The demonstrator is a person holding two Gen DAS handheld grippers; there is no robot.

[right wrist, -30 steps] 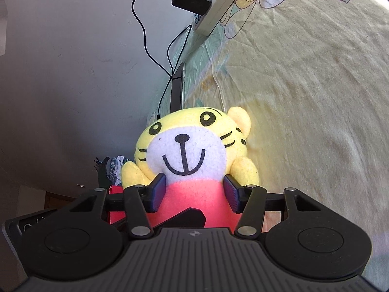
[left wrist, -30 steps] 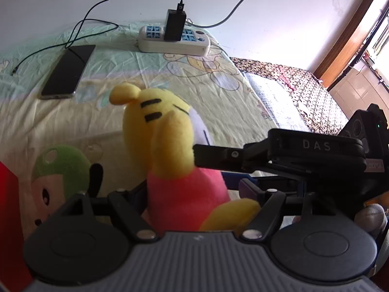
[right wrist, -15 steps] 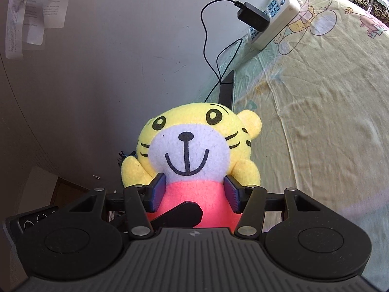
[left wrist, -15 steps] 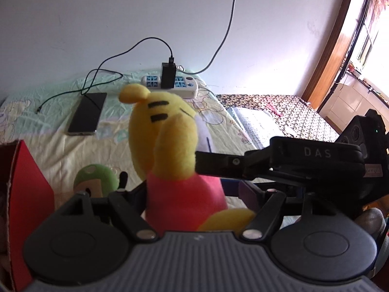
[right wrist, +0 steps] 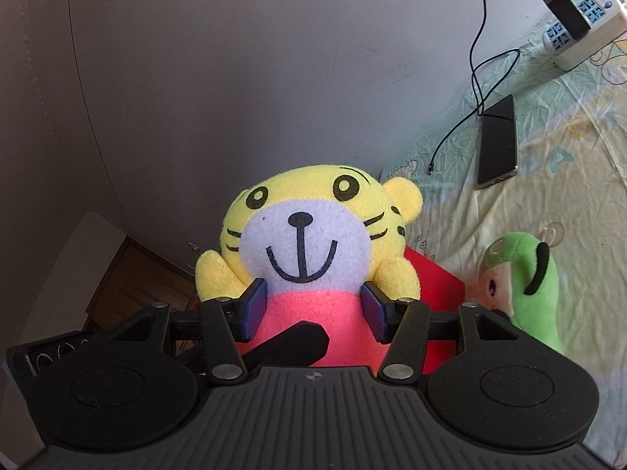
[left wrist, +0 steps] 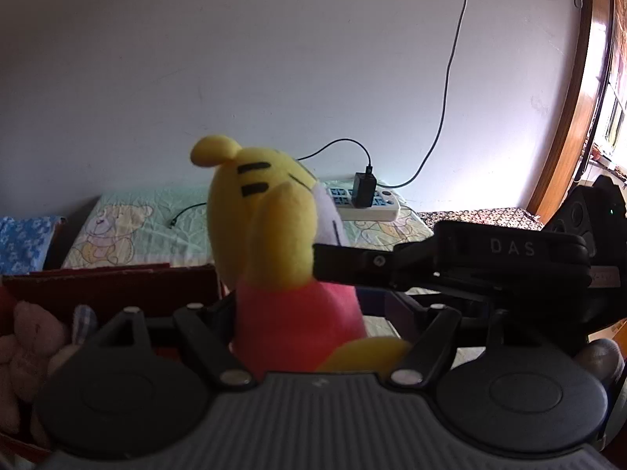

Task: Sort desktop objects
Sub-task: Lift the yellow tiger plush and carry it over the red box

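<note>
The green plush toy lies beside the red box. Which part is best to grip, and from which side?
Probably its long green body, taken across the narrow width from above. It lies lengthwise on the sheet with the top and sides free, while the red box is close on its head end.

Each camera sits low behind its own gripper and looks forward along the two fingers. The left one looks level at the wall across the bed (left wrist: 149, 231), very close to the side of the yellow tiger toy (left wrist: 274, 258). The right one looks at the toy's face (right wrist: 309, 243) from the front, also very close, with the bed on its right. Both views share the toy, the white power strip (left wrist: 368, 207) (right wrist: 584, 31) and the wall.
</note>
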